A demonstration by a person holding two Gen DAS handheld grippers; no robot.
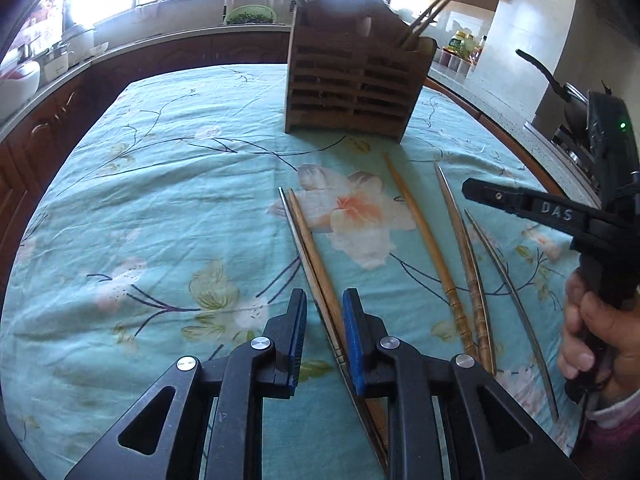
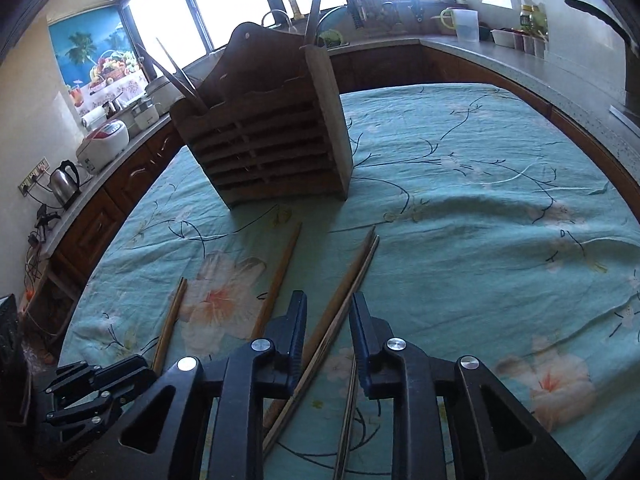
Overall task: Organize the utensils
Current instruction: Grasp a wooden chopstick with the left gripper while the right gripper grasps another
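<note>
wooden chopsticks lie between the left claw's parted fingers; right claw likewise parted.

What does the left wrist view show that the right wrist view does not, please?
Only the left wrist view shows the person's right hand holding the right gripper, plus a green colander on the far counter. Only the right wrist view shows a kettle, a rice cooker and a fruit poster. Both show the wooden utensil holder, chopsticks lying on the floral tablecloth, and open jaws straddling chopsticks.
</note>
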